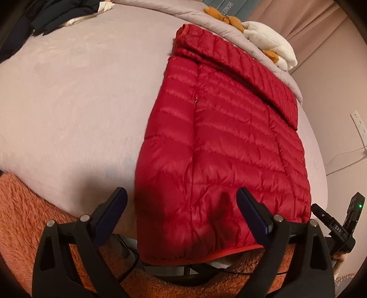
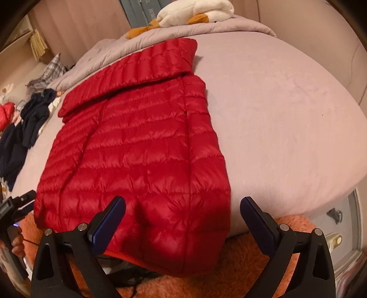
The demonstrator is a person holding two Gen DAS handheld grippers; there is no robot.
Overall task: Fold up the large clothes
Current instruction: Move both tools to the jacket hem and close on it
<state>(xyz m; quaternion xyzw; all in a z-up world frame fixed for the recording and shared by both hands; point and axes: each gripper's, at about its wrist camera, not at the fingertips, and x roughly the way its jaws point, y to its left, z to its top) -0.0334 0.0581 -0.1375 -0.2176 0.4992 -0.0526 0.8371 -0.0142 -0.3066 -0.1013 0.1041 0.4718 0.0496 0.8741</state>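
Nearest, the left hand-held gripper (image 1: 181,198) hangs over the near hem of the red down jacket (image 1: 224,142), its jaws spread wide with the hem's left corner below the gap and neither pad pressing on the cloth. The right hand-held gripper (image 2: 182,207) stands just as wide over the hem's right corner, one finger above the jacket and the other above bare bed (image 2: 286,110). That paired stance at the two corners reads as readiness to pinch the hem and carry it away from the person for the next fold. The hem itself overhangs the bed's near edge, above the orange shaggy rug (image 1: 18,206), which probably makes the corners easier to get a finger beneath. Beyond the hem, the jacket lies flat on the bed as a narrow panel, one sleeve already laid across its far end. Farther than the jacket, a white and orange plush toy (image 2: 197,11) rests on the bunched grey quilt (image 2: 229,29).
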